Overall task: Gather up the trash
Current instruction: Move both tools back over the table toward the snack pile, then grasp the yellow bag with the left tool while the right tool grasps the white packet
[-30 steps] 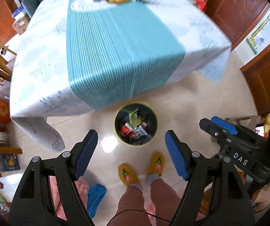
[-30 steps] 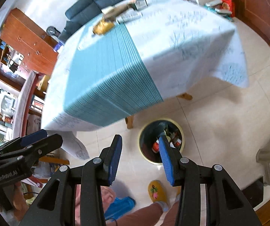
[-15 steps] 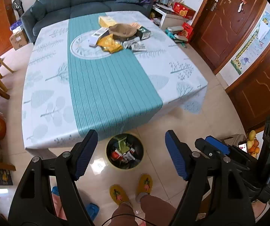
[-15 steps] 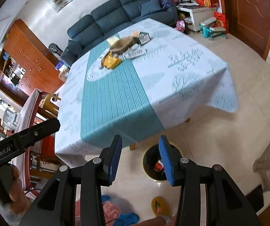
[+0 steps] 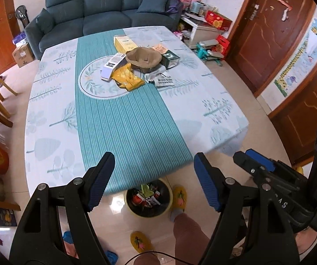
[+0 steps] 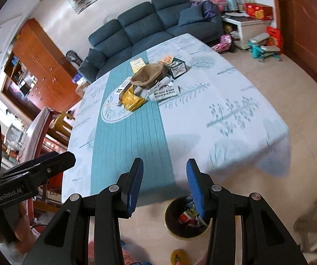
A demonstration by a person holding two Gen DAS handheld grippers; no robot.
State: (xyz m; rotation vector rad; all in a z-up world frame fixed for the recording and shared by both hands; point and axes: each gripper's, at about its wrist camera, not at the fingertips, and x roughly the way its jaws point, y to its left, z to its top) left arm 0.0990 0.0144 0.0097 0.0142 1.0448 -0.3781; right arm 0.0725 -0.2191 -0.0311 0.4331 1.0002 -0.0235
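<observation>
Both hand-held grippers have risen and tipped up since a second ago: the round yellow-rimmed trash bin (image 5: pixel 149 198), then central between the fingers, now sits low in each view, and the whole desk (image 5: pixel 48 132) with its white leaf-print cloth and teal striped runner has come into sight.

From the left wrist view, the left hand-held gripper (image 5: pixel 154 181) has its blue-padded jaws wide apart with nothing between them. Seen from the right wrist, the right hand-held gripper (image 6: pixel 164 187) has its jaws partly apart, also empty; its right finger overlaps the bin in the picture without touching it.

That bin stands on the tiled floor at the near edge of the desk, already holding crumpled wrappers. A foot in a yellow slipper (image 5: pixel 179 197) is just beside it.

More trash lies clustered near the far middle of the desk: a crumpled yellow foil bag (image 5: pixel 127 78), a floppy tan paper bowl (image 5: pixel 143 58), a long white carton (image 5: pixel 112 66), a flat yellow box (image 5: pixel 124 43), a dark green box (image 5: pixel 169 58) and a white printed packet (image 5: pixel 164 80).

Beyond the desk stands a dark blue sofa (image 5: pixel 101 8).
</observation>
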